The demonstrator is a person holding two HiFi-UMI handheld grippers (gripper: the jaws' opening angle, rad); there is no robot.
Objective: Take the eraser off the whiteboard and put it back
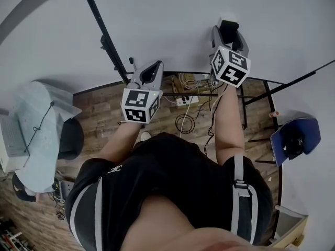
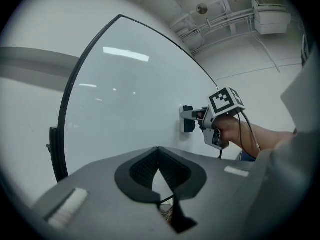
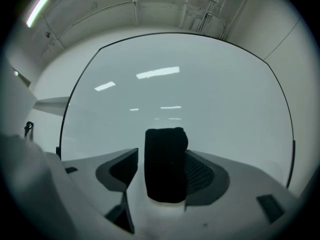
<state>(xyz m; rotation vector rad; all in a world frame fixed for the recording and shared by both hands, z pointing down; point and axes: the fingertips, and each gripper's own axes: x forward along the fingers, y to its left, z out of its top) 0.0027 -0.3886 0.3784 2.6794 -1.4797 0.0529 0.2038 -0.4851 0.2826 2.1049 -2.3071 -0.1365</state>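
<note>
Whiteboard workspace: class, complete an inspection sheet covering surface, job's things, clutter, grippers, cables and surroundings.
Surface: whiteboard, blank, light reflections only.
Job's things: black eraser on the board.
Clutter: nothing seen on the board.
Grippers: right gripper open around the eraser; left gripper shut, empty.
Cables: loose cables and a power strip on the floor.
Surroundings: wooden floor, blue chair.

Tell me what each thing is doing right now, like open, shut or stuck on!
whiteboard: upright, no writing visible.
eraser: sitting against the whiteboard, not squeezed.
right gripper: jaws open, one on each side of the eraser.
left gripper: jaws shut, nothing in them.
</note>
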